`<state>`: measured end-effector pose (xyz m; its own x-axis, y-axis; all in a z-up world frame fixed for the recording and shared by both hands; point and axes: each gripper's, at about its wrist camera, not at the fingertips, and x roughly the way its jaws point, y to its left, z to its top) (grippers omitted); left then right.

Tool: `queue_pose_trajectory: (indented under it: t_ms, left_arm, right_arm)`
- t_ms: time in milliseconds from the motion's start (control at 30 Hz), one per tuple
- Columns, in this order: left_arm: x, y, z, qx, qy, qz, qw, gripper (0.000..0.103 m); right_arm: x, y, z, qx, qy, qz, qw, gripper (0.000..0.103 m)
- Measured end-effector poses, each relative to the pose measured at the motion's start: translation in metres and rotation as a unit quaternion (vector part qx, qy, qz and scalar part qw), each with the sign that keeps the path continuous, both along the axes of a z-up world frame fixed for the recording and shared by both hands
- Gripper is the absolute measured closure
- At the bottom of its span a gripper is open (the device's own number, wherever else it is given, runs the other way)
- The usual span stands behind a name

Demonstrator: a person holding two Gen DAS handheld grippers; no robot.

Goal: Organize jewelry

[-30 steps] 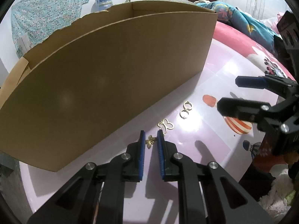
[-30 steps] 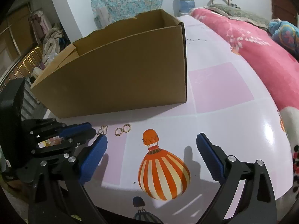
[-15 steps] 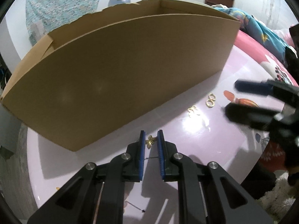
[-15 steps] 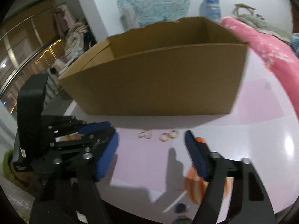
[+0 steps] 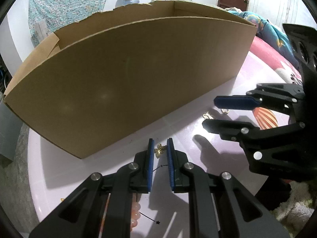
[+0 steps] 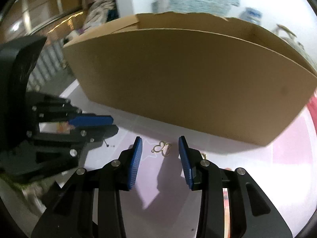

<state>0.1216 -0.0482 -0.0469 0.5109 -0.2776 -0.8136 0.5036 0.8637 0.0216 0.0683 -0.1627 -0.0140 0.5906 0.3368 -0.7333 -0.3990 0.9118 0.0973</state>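
My left gripper (image 5: 160, 144) is shut on a small gold flower earring (image 5: 159, 151), held between its blue pads above the pink table (image 5: 178, 130), near the front wall of a large open cardboard box (image 5: 128, 75). My right gripper (image 6: 160, 146) is open, its fingers on either side of a gold butterfly-shaped piece (image 6: 162, 147) lying on the table. That piece also shows in the left wrist view (image 5: 208, 116), with gold rings (image 5: 224, 110) beside it. The box (image 6: 198, 79) stands just behind.
A thin black cord with a star charm (image 5: 157, 222) and peach beads (image 5: 135, 214) lie under the left gripper. A balloon print (image 5: 265, 117) marks the table. A pink blanket (image 5: 263, 47) lies at right. The table edge is near on the left.
The right gripper has swung left, narrowed its opening and come down around the butterfly piece. The left gripper, still holding the flower earring, has shifted left along the box wall.
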Motion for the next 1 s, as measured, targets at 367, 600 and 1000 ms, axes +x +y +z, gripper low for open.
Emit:
queue_pose_trajectory:
  t_ms: [367,600,1000]
  left_arm:
    - [0.0,0.002,0.0,-0.002,0.001,0.001,1.0,0.091]
    - [0.0,0.002,0.0,-0.002,0.0,0.001,1.0,0.091]
    - [0.001,0.004,-0.001,-0.002,-0.001,0.002,1.0,0.091]
  right_arm:
    - [0.002,0.006,0.0,-0.041,-0.012,0.057,0.997,0.078]
    - [0.007,0.0,0.001,-0.029,-0.004,0.055,0.998,0.085]
    - [0.005,-0.004,-0.001,-0.007,0.005,0.04,0.999,0.1]
